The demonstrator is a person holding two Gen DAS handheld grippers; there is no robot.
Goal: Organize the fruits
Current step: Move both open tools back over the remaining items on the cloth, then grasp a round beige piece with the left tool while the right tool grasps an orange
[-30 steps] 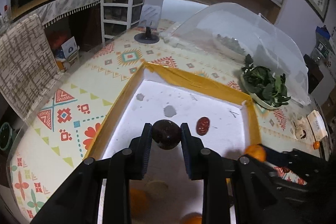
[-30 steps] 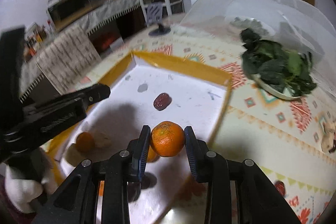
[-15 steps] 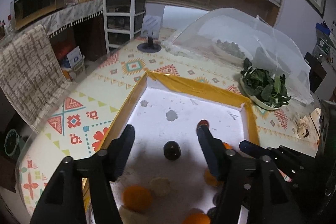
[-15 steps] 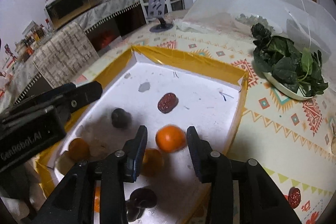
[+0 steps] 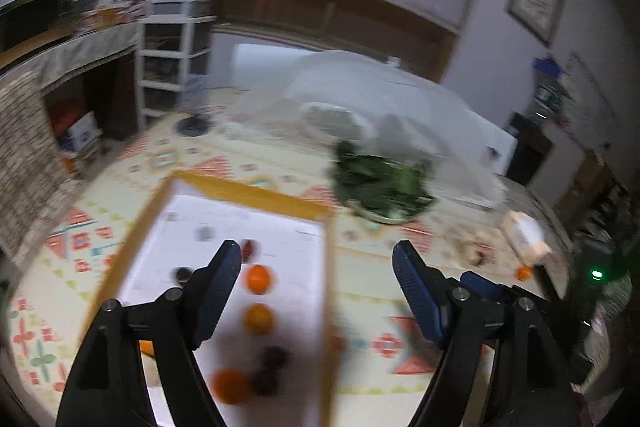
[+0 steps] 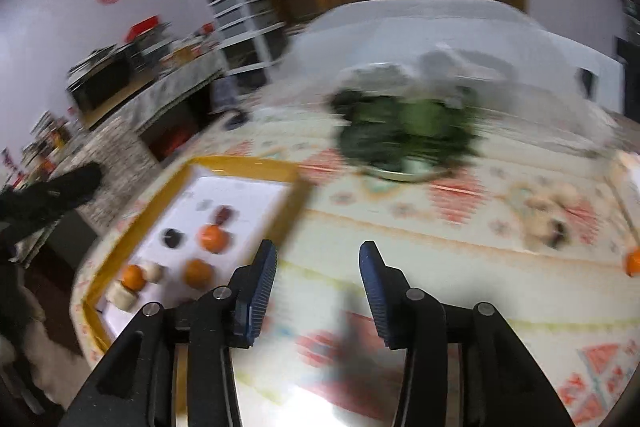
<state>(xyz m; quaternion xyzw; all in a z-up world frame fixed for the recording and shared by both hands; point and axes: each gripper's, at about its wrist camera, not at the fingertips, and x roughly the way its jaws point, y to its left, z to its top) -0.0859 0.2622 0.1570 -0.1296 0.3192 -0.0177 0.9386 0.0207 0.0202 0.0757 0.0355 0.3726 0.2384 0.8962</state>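
Hovering spread, empty: left gripper [image 5: 316, 263] and right gripper [image 6: 318, 259]; oranges [image 6: 212, 238] in tray [image 6: 240, 163], left of right gripper (probably, blurred).

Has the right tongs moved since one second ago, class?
Yes. The right tongs, now open and empty, have swung rightward off the yellow-rimmed tray, which now sits at their left, over the patterned tablecloth.

Both frames are pretty blurry, but the tray [image 5: 256, 193] looks like a matt white base with glossy yellow tape round its rim, sitting on a smooth printed tablecloth [image 6: 460, 247]. The left gripper [image 5: 316, 275] and right gripper [image 6: 318, 269] are matt black plastic with small metal screws and ribbed blue finger pads [image 6: 264, 279]. The food cover [image 5: 380, 91] looks like thin see-through mesh or plastic, can't tell which.
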